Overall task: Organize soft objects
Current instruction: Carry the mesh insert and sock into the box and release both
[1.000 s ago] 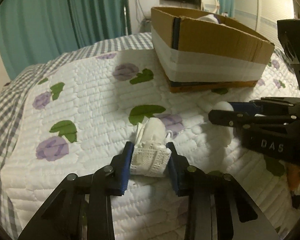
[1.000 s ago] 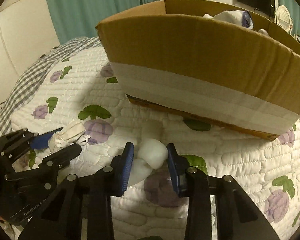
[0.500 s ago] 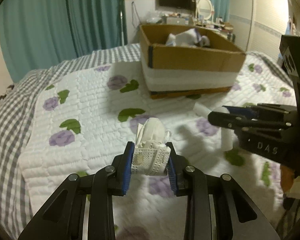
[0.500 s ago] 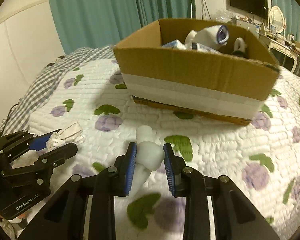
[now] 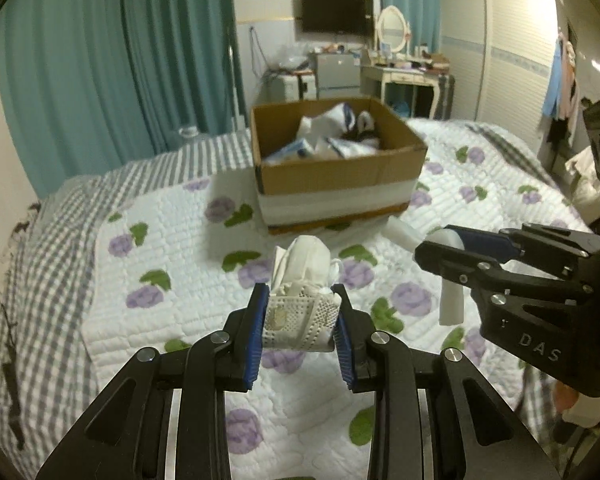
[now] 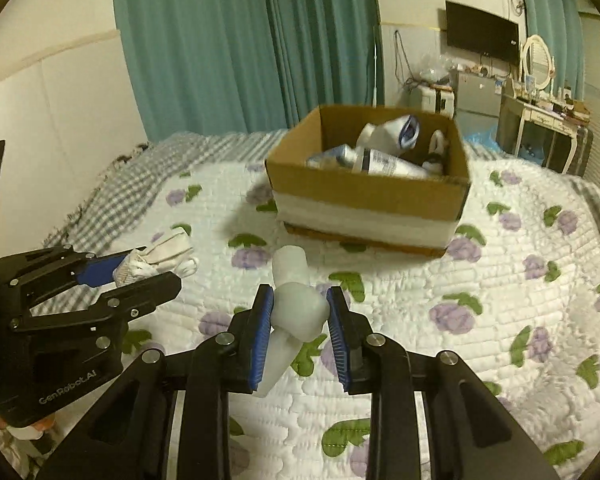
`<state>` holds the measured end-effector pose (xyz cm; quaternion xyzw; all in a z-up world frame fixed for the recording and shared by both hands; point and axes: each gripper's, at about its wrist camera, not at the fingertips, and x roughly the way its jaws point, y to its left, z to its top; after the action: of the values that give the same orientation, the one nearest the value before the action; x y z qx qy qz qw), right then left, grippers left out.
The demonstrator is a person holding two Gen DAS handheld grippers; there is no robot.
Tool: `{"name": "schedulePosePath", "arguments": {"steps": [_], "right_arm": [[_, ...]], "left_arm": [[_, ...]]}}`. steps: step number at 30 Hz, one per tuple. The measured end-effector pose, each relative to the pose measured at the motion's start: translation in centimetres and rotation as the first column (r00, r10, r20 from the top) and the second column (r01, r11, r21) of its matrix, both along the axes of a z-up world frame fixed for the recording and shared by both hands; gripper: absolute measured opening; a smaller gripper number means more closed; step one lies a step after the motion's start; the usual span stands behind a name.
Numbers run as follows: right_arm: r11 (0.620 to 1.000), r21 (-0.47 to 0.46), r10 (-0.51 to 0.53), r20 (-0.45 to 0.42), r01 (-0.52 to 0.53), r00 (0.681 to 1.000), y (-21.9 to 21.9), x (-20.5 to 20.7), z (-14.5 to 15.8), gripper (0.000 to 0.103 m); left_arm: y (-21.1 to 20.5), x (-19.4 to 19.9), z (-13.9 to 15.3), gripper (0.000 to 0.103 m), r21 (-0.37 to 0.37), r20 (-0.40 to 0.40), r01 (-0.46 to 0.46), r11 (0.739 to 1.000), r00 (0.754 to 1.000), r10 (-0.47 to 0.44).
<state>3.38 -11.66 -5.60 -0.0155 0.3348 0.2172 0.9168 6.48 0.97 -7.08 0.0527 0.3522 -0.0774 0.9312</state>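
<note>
While a mesh sock bundle (image 5: 300, 312) and a white sock (image 6: 296, 312) are clamped by the left gripper (image 5: 300, 334) and right gripper (image 6: 300, 330), the cardboard box (image 5: 340, 176) is seen straight ahead, well apart.

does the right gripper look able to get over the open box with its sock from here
Probably yes. The right gripper is shut on a plain white sock, lifted off the quilt, and nothing stands between it and the open cardboard box. The left gripper sits off to the side.
</note>
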Motion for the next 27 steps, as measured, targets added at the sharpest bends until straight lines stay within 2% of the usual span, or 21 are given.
{"name": "schedulePosePath", "arguments": {"steps": [5,10,13,18,22,27], "right_arm": [[0.999,0.039,-0.007,0.075,0.004,0.997,-1.2,-0.4,3.4,0.027],[0.999,0.051,-0.017,0.144,0.010,0.989,-2.1,1.0,6.5,0.027],[0.998,0.065,-0.028,0.179,0.017,0.983,-2.8,2.9,8.4,0.027],[0.998,0.053,-0.040,0.229,0.028,0.973,-3.4,6.0,10.9,0.027],[0.998,0.045,-0.053,0.245,0.044,0.968,-3.7,9.6,12.2,0.027],[0.997,0.028,-0.076,0.232,0.071,0.970,-3.9,13.6,12.4,0.027]], "left_arm": [[-0.9,0.5,2.7,0.030,0.023,0.068,0.028,0.999,0.997,-0.029],[-1.9,2.3,5.4,0.030,0.043,0.133,0.046,0.998,0.990,-0.051],[-2.2,3.8,6.7,0.030,0.048,0.160,0.039,0.998,0.986,-0.046],[-2.2,7.3,8.7,0.030,0.015,0.191,0.039,0.999,0.981,-0.041],[-2.6,10.7,9.2,0.030,0.040,0.203,0.022,0.999,0.979,-0.029],[-2.7,15.2,9.0,0.030,0.051,0.179,-0.011,0.999,0.984,0.002]]}}
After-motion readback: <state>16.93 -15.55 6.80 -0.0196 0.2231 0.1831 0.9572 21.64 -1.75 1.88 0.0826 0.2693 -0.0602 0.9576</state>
